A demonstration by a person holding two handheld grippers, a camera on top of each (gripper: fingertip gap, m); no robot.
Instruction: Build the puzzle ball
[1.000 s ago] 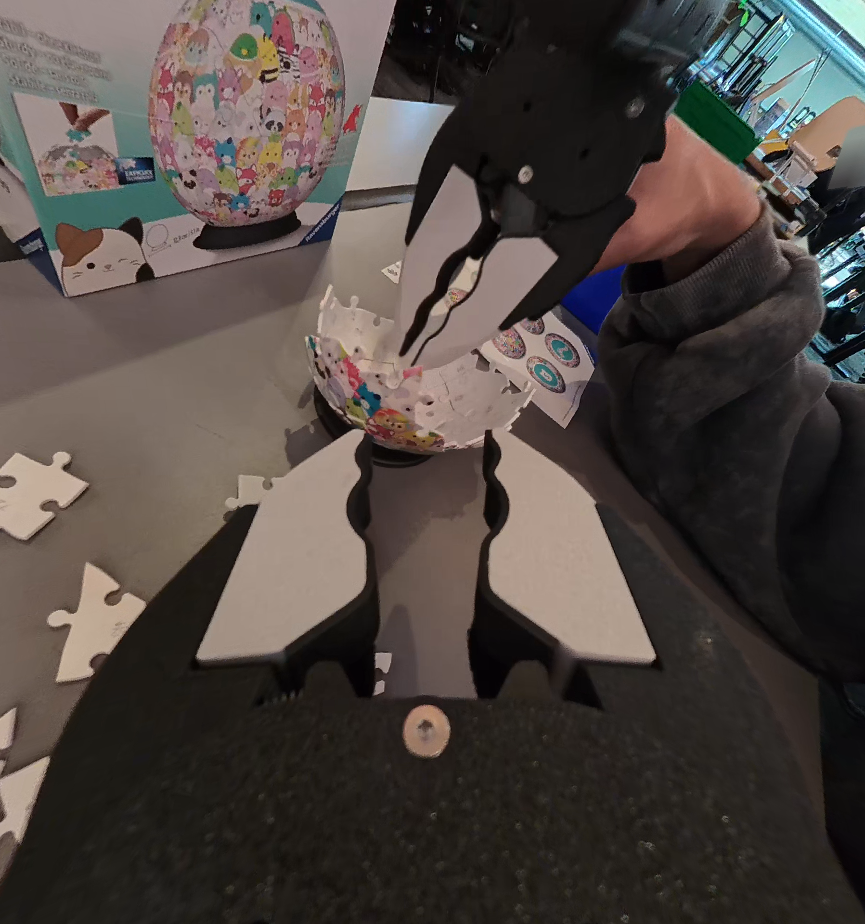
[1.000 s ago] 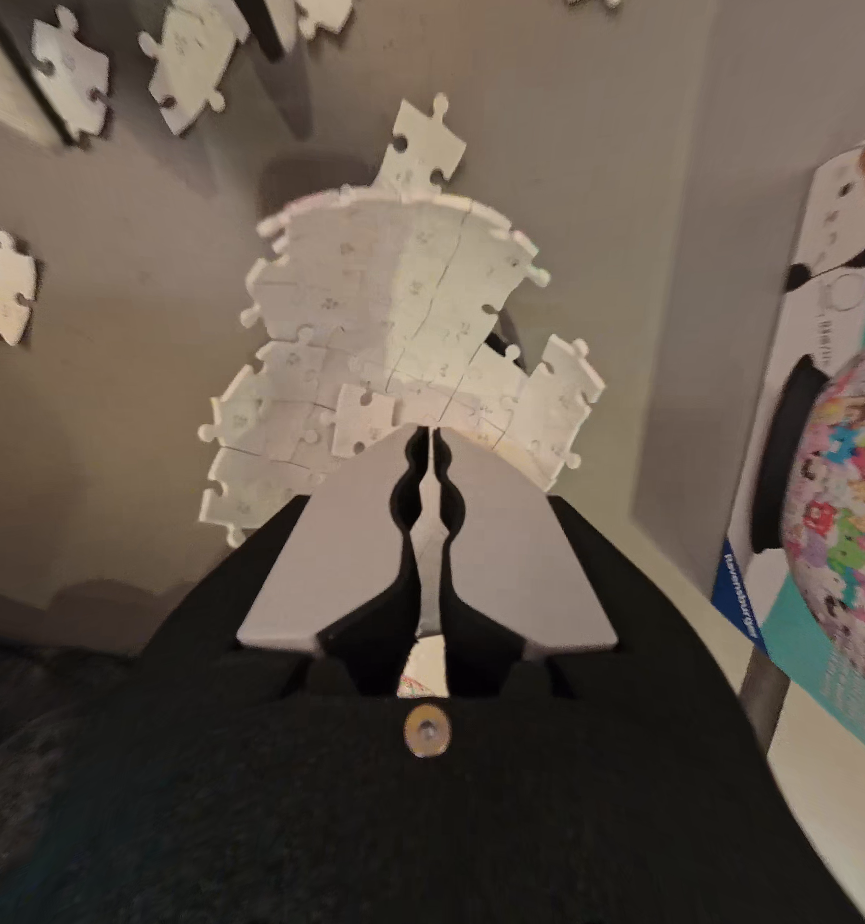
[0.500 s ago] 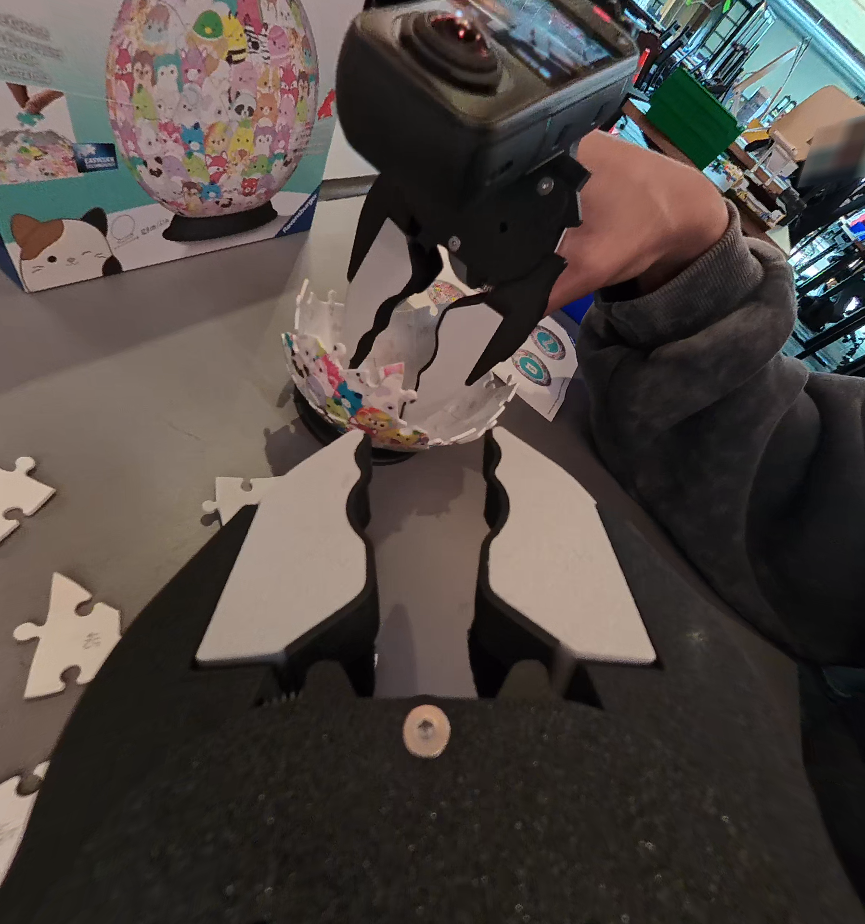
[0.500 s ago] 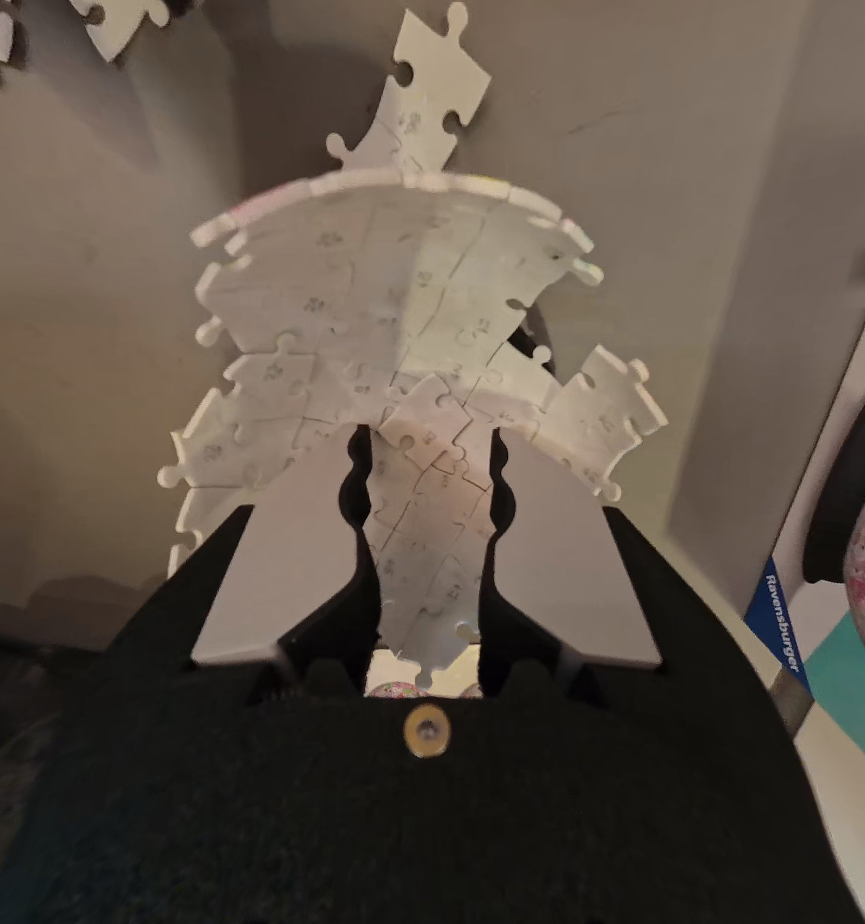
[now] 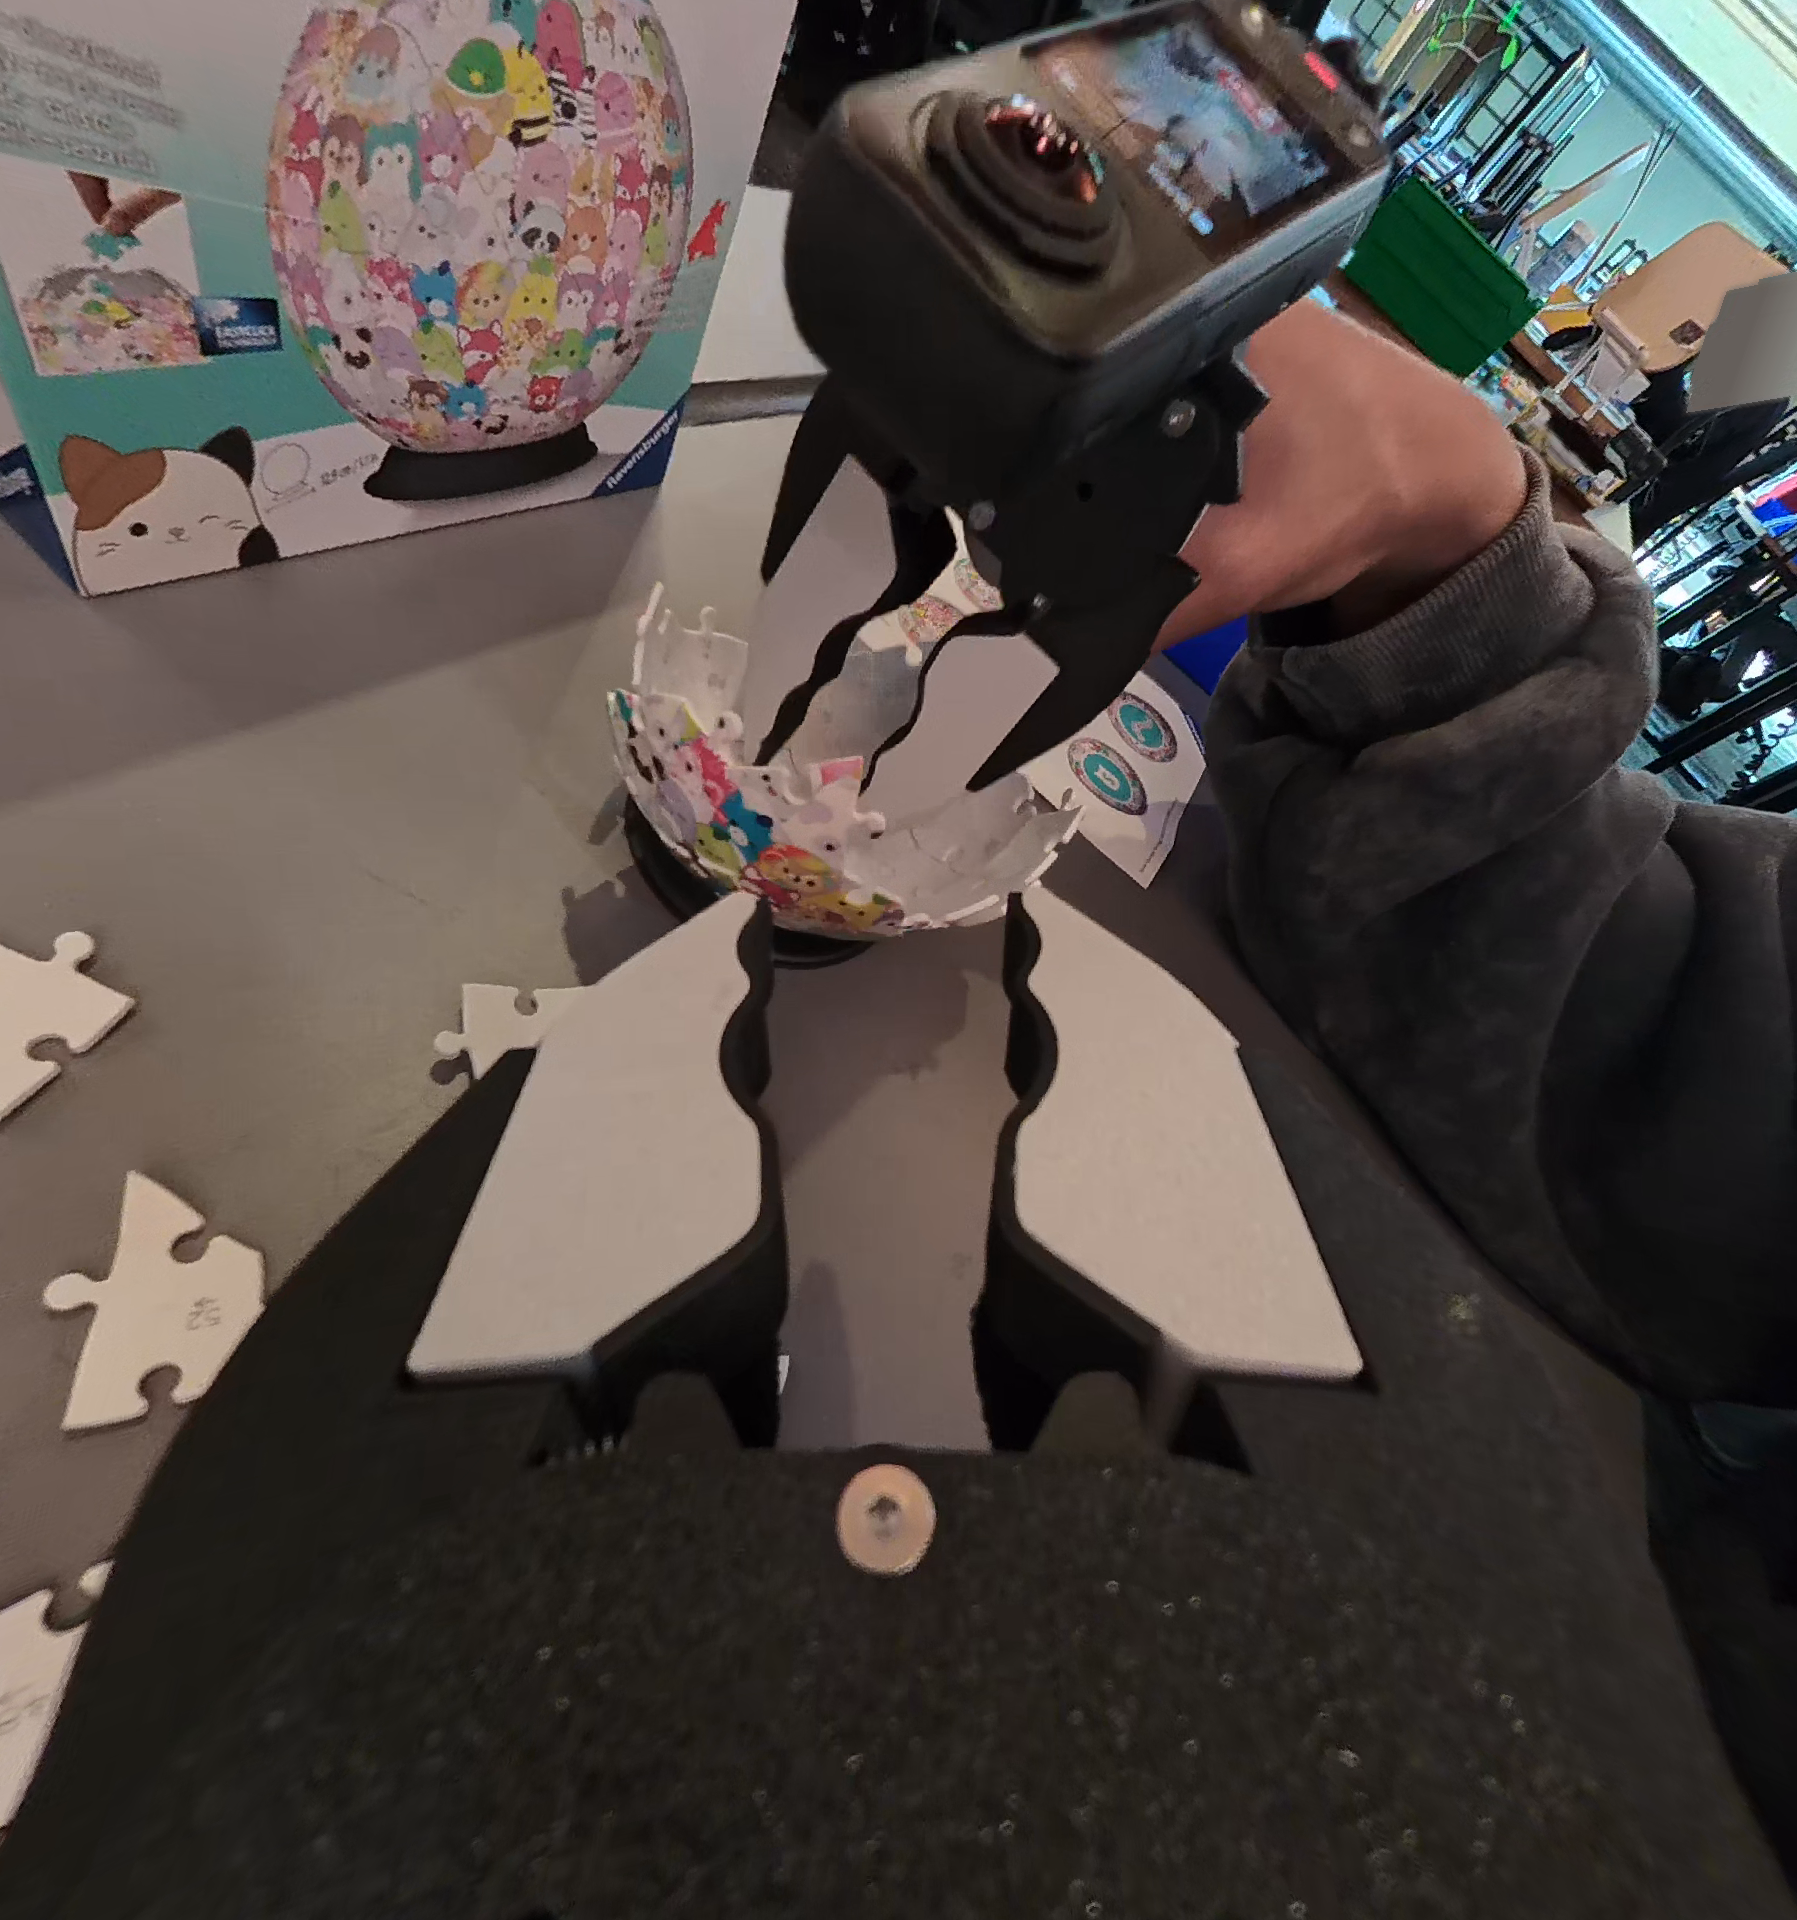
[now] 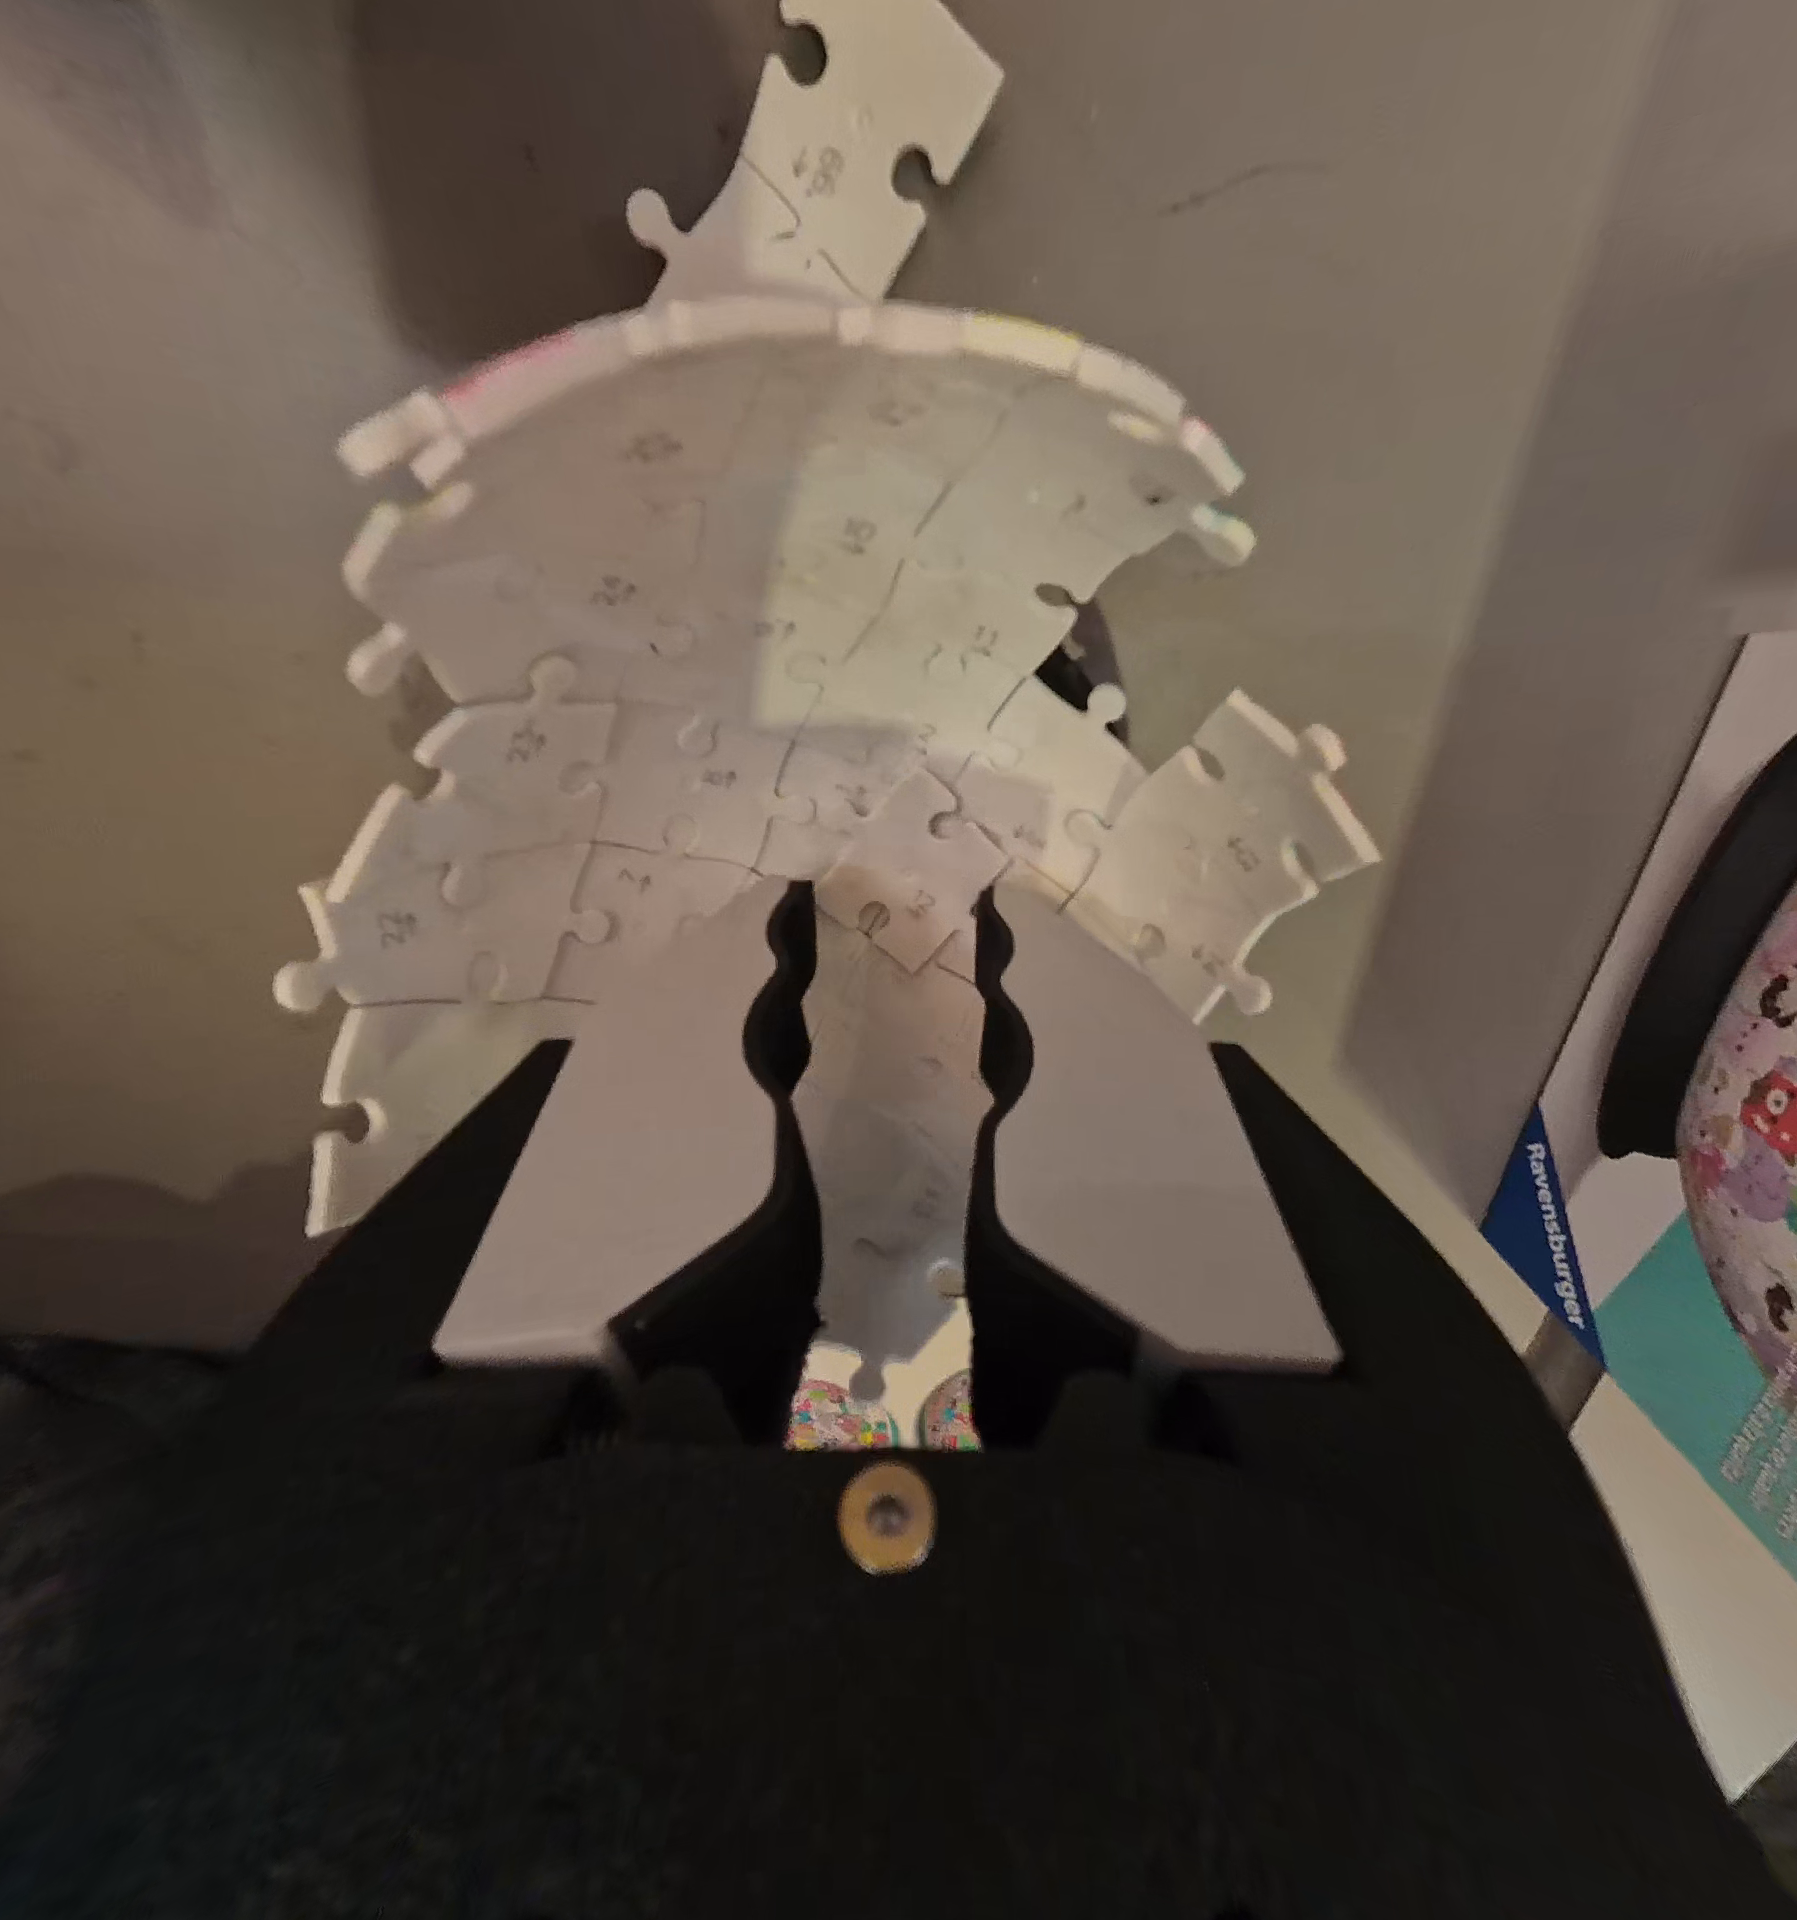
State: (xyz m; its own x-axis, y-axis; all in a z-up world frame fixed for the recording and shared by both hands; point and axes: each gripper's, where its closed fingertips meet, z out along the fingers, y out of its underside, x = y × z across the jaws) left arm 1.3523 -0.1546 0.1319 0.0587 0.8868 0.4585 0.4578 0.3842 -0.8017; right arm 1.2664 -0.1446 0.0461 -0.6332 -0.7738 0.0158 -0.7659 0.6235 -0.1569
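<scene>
The half-built puzzle ball (image 5: 769,847) is a bowl of joined pieces, colourful outside and white inside, on a black stand (image 5: 660,868). My left gripper (image 5: 883,935) is open and empty, low over the table just in front of the bowl. My right gripper (image 5: 873,779) hangs over the bowl, pointing down into it, open and empty. In the right wrist view the right gripper (image 6: 894,904) is open over the bowl's white inside (image 6: 728,582). A white piece (image 6: 915,883) lies slightly askew on the inner wall between the fingertips.
Several loose white pieces (image 5: 156,1309) lie on the grey table at the left; one (image 5: 499,1029) is beside my left finger, another (image 6: 842,177) beyond the bowl. The puzzle box (image 5: 333,270) stands at the back left. A printed leaflet (image 5: 1122,769) lies right of the bowl. A hand and grey sleeve (image 5: 1496,883) fill the right.
My right gripper was shut on a white piece at the bowl's inner wall; it has opened, left the piece there and lifted a little. My left gripper has stayed open in front of the bowl.
</scene>
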